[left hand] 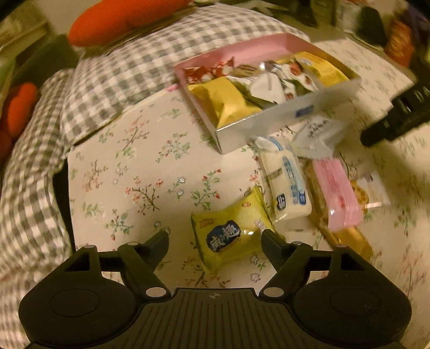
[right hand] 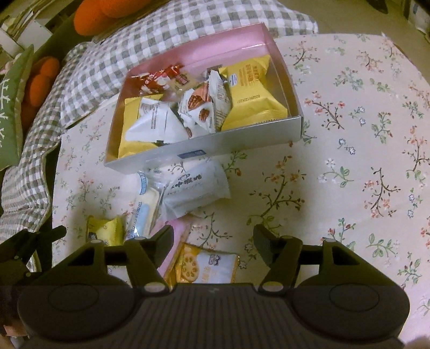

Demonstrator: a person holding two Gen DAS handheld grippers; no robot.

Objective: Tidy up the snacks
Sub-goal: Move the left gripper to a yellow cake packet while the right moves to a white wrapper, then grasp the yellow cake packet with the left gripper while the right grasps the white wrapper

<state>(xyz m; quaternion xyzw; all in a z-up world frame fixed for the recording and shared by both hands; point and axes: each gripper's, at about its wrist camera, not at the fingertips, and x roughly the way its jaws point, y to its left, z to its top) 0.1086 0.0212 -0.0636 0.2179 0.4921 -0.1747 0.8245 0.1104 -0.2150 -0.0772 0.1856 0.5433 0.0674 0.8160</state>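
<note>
A silver box with a pink inside point(left hand: 268, 118) point(right hand: 204, 146) stands on the flowered tablecloth and holds several wrapped snacks. Loose snacks lie in front of it: a yellow packet point(left hand: 231, 241) point(right hand: 104, 231), a white and blue bar point(left hand: 287, 182) point(right hand: 146, 206), a white pillow pack point(left hand: 317, 134) point(right hand: 196, 185), a pink packet point(left hand: 338, 193) point(right hand: 176, 236) and a biscuit packet point(right hand: 207, 264). My left gripper point(left hand: 215, 236) is open, low over the yellow packet. My right gripper point(right hand: 212, 239) is open above the pink and biscuit packets; it also shows in the left wrist view point(left hand: 397, 118).
A grey checked blanket point(left hand: 107, 80) point(right hand: 88, 72) lies along the left and far side of the table. Orange cushions point(left hand: 121, 18) point(right hand: 40, 77) sit beyond it. The flowered cloth point(right hand: 349, 134) stretches to the right of the box.
</note>
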